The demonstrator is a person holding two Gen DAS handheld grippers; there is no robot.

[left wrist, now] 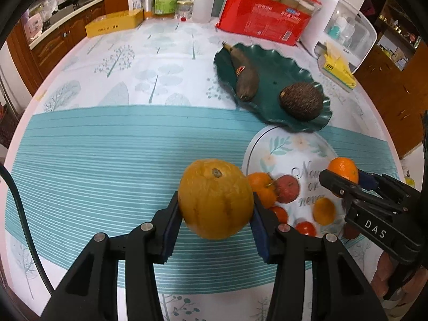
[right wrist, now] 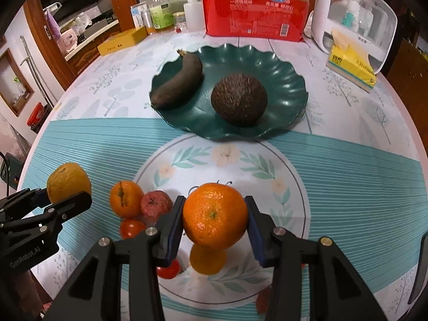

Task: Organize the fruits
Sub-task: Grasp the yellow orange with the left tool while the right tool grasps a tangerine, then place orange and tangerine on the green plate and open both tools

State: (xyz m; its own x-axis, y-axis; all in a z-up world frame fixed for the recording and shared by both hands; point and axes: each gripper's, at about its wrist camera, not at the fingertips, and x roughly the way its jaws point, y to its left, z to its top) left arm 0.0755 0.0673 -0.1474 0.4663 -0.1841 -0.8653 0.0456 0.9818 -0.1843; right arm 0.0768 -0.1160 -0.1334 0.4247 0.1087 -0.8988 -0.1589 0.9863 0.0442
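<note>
In the left wrist view, the left gripper (left wrist: pixel 216 203) clamps a large, wrinkled yellow-orange citrus fruit (left wrist: pixel 215 199) above the teal-striped tablecloth (left wrist: pixel 93 160), just left of the white floral plate (left wrist: pixel 283 144). The dark green scalloped plate (left wrist: pixel 278 72) beyond holds a blackened banana (left wrist: pixel 244 76) and a brown scaly round fruit (left wrist: pixel 301 101).

In the right wrist view, the right gripper (right wrist: pixel 215 220) grips a bright orange tangerine (right wrist: pixel 215 215) over the floral plate, where a smaller tangerine (right wrist: pixel 125 199), a red apple-like fruit (right wrist: pixel 156 204) and small tomatoes (right wrist: pixel 131 228) lie.
</note>
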